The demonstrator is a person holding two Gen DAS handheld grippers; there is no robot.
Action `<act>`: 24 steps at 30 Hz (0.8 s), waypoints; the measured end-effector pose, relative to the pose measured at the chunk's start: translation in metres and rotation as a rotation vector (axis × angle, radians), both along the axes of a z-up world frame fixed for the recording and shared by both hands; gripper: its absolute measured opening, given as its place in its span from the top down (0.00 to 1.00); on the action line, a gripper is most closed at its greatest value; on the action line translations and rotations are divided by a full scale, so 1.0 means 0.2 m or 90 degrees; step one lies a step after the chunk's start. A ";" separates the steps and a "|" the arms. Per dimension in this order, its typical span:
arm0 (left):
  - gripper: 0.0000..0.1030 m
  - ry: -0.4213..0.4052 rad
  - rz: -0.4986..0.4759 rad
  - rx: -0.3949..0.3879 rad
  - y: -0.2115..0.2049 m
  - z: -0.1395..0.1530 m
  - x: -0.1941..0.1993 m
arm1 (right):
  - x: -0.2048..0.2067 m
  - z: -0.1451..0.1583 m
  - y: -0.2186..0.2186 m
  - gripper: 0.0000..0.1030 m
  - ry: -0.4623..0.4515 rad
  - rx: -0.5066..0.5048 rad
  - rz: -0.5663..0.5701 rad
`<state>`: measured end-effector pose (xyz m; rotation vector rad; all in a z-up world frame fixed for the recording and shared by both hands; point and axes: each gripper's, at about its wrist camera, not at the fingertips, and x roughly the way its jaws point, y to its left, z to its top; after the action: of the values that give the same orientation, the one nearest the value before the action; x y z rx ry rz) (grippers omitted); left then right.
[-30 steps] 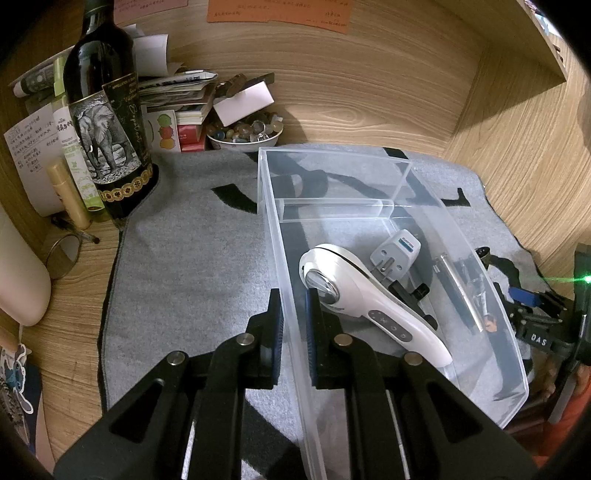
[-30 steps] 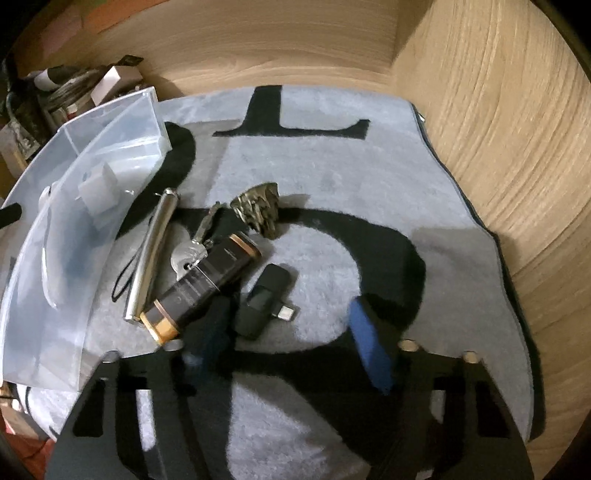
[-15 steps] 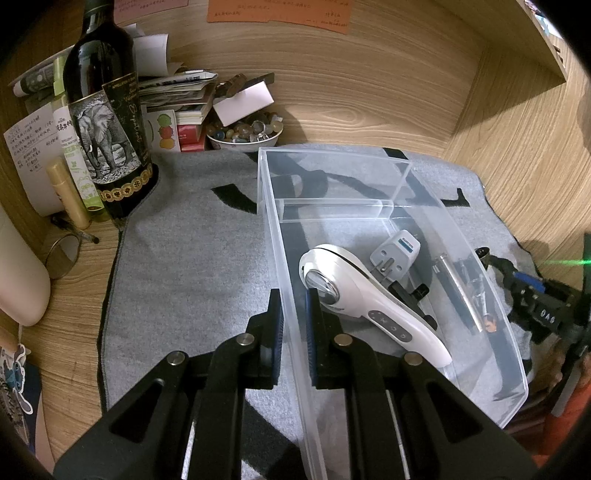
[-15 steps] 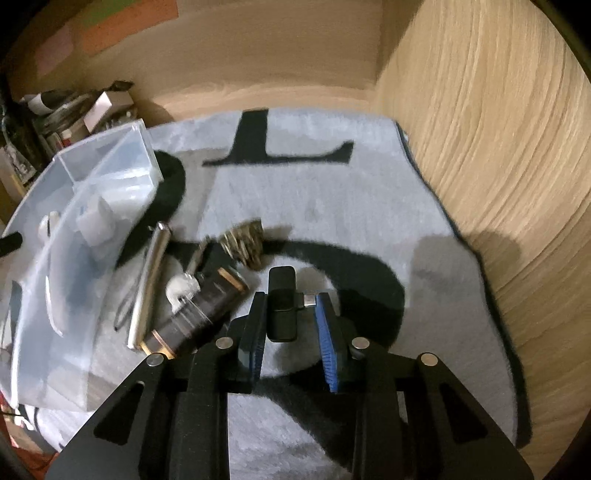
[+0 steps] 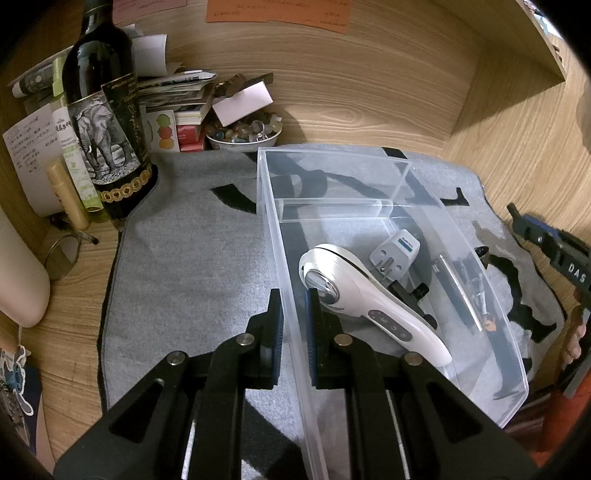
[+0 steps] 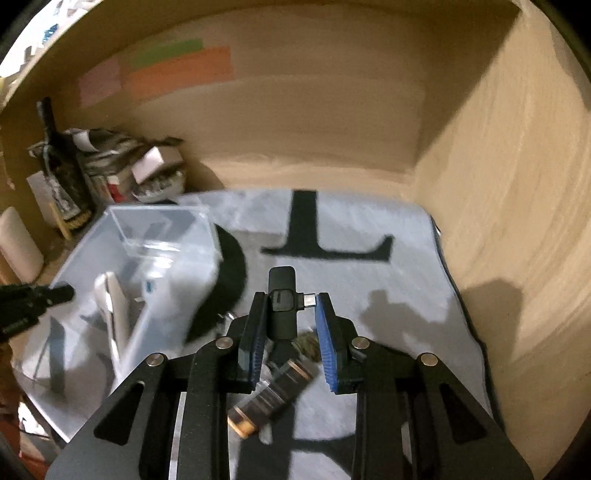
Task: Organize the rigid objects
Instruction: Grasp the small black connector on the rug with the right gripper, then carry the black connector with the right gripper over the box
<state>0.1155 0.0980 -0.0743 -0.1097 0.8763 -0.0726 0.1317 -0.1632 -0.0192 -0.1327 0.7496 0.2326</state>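
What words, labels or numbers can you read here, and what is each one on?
"DAS": white letters on the right claw's black body.
Wine bottle: elephant label, script too small to read.
Orange note, white paper, plug adapter: print too small.
Right wrist view: blurred, nothing readable.

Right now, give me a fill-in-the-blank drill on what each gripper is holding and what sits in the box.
1. The left gripper is clamped on the wall of the clear plastic ____.
2. The right gripper holds a small ____ dongle with a metal plug on its side.
3. Inside the box beside the white handheld device lies a grey plug ____.

Missing: box; black; adapter
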 end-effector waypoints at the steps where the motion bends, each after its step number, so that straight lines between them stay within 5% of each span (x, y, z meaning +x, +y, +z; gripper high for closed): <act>1: 0.90 0.000 0.000 0.000 0.00 0.00 0.00 | 0.00 0.01 0.02 0.77 -0.005 0.002 0.007; 13: 0.90 0.000 0.000 0.000 0.00 0.00 0.00 | 0.01 0.07 0.28 0.77 -0.039 0.011 0.110; 24: 0.90 -0.001 0.000 0.000 0.00 0.00 0.00 | 0.00 -0.01 0.46 0.77 -0.006 -0.003 0.183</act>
<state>0.1151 0.0981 -0.0744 -0.1093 0.8755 -0.0721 0.1309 -0.0709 -0.0218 -0.2457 0.7204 0.5038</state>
